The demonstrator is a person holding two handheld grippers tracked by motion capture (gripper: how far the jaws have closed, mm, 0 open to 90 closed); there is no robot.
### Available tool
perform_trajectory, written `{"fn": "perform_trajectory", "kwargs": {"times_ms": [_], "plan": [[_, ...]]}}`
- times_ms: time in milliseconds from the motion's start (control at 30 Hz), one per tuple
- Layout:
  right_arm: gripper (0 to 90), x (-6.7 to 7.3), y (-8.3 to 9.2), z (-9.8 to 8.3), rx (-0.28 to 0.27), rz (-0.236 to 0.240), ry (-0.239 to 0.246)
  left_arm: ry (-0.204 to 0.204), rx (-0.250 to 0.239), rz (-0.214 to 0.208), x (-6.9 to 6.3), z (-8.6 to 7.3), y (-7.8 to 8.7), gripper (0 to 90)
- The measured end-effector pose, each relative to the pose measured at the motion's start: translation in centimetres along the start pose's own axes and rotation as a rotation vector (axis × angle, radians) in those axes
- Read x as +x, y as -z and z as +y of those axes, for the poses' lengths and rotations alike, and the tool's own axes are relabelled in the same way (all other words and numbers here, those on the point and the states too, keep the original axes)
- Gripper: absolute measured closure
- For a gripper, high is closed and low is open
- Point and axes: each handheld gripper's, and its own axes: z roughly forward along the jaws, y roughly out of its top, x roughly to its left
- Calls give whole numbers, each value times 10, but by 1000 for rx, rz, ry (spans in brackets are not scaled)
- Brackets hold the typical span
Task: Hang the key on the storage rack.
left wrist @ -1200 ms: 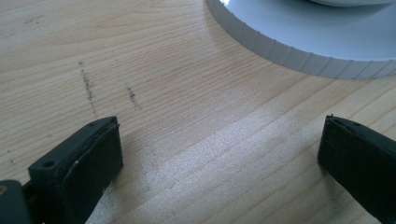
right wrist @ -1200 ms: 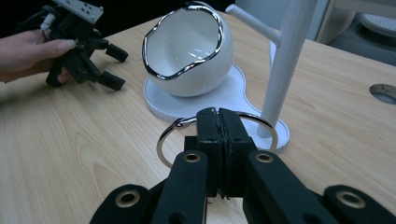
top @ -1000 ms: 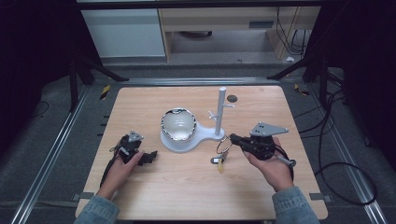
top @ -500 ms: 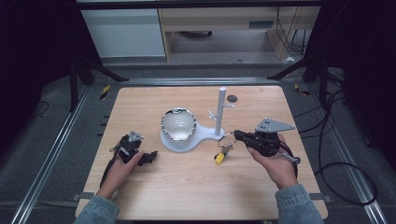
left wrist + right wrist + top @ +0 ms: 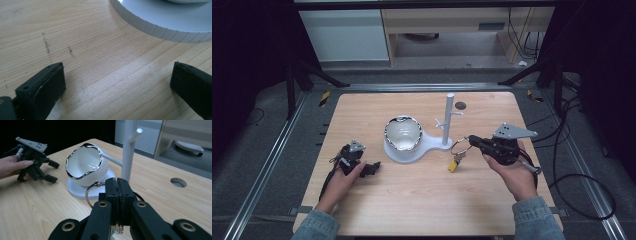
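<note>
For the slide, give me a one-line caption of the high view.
Right tongs hold a key ring with keys dangling beside the white stand; left tongs rest open on the table.

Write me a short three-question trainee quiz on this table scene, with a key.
1. True or false: the right tongs are shut on the key ring.
2. What stands on the white stand beside the post? A) a mug B) a white bowl C) a bottle
3. Fill in: the left tongs rest on the table with the jaws ____.

Key
1. True
2. B, the white bowl
3. open
</note>
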Motion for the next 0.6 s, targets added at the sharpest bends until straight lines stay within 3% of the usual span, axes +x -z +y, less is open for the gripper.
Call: {"fn": "perform_trajectory", "kwargs": {"times_ms": [600], "plan": [[889, -9, 18, 18, -37, -42, 15, 0, 0, 0, 0, 0, 0, 0]]}}
